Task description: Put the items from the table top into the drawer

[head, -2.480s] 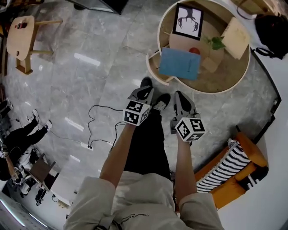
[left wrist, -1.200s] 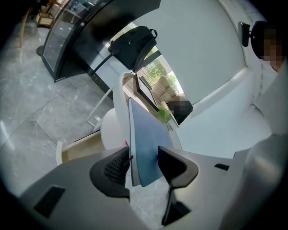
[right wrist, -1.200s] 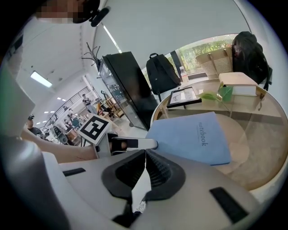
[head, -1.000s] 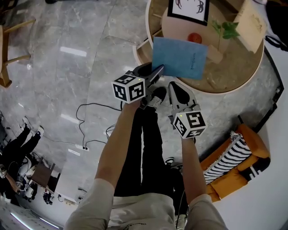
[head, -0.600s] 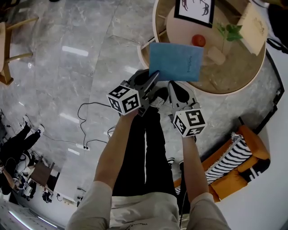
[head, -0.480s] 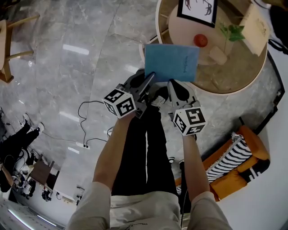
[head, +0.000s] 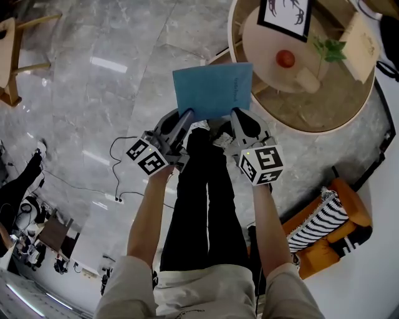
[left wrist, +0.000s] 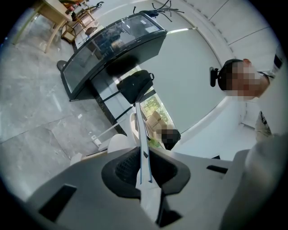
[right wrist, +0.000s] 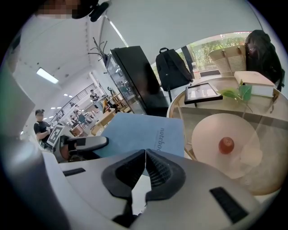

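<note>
A blue notebook (head: 212, 90) hangs level over the floor, just off the round table's rim (head: 349, 118). My left gripper (head: 186, 115) is shut on its near left corner. Its jaws have just been closing, with the notebook between them. In the left gripper view the notebook (left wrist: 140, 130) shows edge-on between the pads of that gripper (left wrist: 143, 155). My right gripper (head: 239, 118) sits shut at the notebook's near right edge, holding nothing. In the right gripper view the cover (right wrist: 139, 132) lies beyond the closed tips (right wrist: 145, 152). A red ball (head: 285, 58) rests on a pale disc (head: 268, 37).
On the table stand a framed picture (head: 285, 11), a small potted sprig (head: 327, 50) and a beige book (head: 360, 37). An orange armchair with a striped cushion (head: 324, 224) is at the right. A cable (head: 118, 180) runs across the marble floor. A black backpack (right wrist: 173, 69) leans by a dark cabinet.
The left gripper has closed on the notebook's corner and drawn it off the table towards the person, a little upward. The right gripper has shifted only slightly.
</note>
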Motion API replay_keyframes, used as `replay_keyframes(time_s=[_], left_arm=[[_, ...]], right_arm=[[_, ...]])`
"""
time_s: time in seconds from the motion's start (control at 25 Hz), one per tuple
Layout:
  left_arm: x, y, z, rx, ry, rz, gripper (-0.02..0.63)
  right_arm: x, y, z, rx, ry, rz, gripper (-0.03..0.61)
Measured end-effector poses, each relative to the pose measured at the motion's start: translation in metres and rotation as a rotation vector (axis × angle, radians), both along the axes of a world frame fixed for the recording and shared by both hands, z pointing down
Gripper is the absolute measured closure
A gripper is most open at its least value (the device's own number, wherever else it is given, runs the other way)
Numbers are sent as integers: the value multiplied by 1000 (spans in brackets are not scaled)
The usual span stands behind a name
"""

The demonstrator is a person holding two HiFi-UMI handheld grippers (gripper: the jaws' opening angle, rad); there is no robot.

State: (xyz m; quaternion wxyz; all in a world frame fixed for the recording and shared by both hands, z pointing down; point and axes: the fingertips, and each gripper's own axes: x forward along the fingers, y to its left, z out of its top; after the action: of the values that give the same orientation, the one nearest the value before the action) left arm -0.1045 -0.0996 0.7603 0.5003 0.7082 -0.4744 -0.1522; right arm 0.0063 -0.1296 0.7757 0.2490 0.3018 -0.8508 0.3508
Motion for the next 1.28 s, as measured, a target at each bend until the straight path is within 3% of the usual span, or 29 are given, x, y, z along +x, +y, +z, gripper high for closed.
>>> replay_keyframes(time_s=[0.28,0.56,0.76,1.12,1.28], left_arm=[[-19,20,-4,-12,-9,-43,559],[-26,34,2,-43,22,-153,558],[-22,48,41,-110,86,-202,558],[33,2,118,-246,93,-119,558],[61,-22,155,-322,51,-41,558]], right_arm=[[1,7,1,-7,-6,5,545],[27,10,13,-17,2,34,545],[53,19,28,-49,26,66,545],[85,29,29,-48,77,-4,545],[102,26,16,-45,81,12,545]])
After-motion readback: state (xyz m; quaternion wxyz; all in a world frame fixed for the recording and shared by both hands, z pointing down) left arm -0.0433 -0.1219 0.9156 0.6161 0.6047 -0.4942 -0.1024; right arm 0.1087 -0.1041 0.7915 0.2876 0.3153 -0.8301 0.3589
